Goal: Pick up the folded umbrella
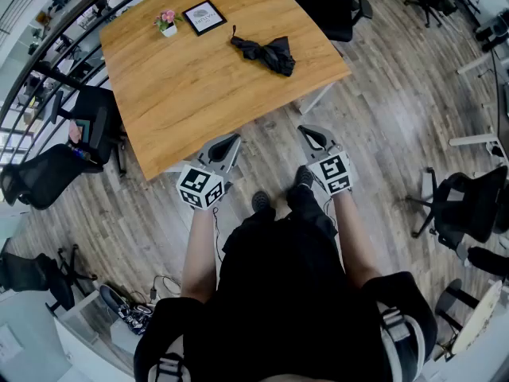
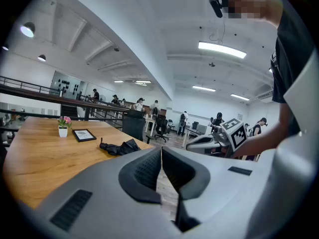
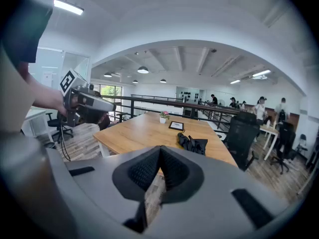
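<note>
Umbrella on table, untouched.

Head view: high over the person, facing steeply down; left gripper and right gripper near, table farther out. Left gripper view: low, near the table's near edge, almost level, facing across it, right gripper at its right. Right gripper view: tilted slightly down, left gripper at its left. All three share table and umbrella.

A wooden table was set on a grey plank floor; black office chairs were scattered around it; strip lights were mounted overhead.
</note>
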Motion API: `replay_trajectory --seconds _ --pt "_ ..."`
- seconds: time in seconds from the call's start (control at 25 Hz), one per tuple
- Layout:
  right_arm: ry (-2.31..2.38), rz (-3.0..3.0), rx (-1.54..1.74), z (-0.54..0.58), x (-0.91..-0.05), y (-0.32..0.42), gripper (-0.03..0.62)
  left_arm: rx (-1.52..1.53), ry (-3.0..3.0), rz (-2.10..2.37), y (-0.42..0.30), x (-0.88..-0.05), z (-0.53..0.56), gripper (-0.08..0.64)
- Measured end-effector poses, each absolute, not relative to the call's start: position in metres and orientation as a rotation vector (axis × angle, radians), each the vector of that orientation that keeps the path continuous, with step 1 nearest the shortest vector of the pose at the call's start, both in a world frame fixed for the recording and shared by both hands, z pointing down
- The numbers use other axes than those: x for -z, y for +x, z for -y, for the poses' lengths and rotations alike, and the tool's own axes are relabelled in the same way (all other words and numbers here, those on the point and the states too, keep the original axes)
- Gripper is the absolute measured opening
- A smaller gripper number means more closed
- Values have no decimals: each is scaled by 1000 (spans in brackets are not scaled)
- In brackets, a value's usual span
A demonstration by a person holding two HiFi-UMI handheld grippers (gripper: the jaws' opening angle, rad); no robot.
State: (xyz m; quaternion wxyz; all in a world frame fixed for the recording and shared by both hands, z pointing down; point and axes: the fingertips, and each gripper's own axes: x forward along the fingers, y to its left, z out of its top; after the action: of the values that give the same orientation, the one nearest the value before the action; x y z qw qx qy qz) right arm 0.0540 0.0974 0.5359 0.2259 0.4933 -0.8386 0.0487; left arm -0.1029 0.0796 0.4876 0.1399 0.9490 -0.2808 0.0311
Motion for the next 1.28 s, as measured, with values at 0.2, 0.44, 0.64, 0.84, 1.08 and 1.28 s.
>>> replay_trajectory --seconds 0.2,0.44,0.64,0.84,1.08,1.28 --pt "1345 2317 -124 -112 -531 50 8 -72 2758 814 -100 -478 -92 25" --pt "1356 2328 -133 -123 -529 43 8 -81 2761 796 -105 -477 -105 25" --pt "1388 2345 -133 -127 -526 41 8 -103 2776 804 -112 -477 -110 25" --pt "1393 2343 -125 -131 -525 38 8 -100 2784 807 -116 -474 -109 25" --pt "1400 2331 -119 -132 -523 37 8 -99 2785 797 -118 -472 -110 25" --pt "1405 2324 -118 -134 -523 36 8 -85 2792 787 -118 -470 -112 25"
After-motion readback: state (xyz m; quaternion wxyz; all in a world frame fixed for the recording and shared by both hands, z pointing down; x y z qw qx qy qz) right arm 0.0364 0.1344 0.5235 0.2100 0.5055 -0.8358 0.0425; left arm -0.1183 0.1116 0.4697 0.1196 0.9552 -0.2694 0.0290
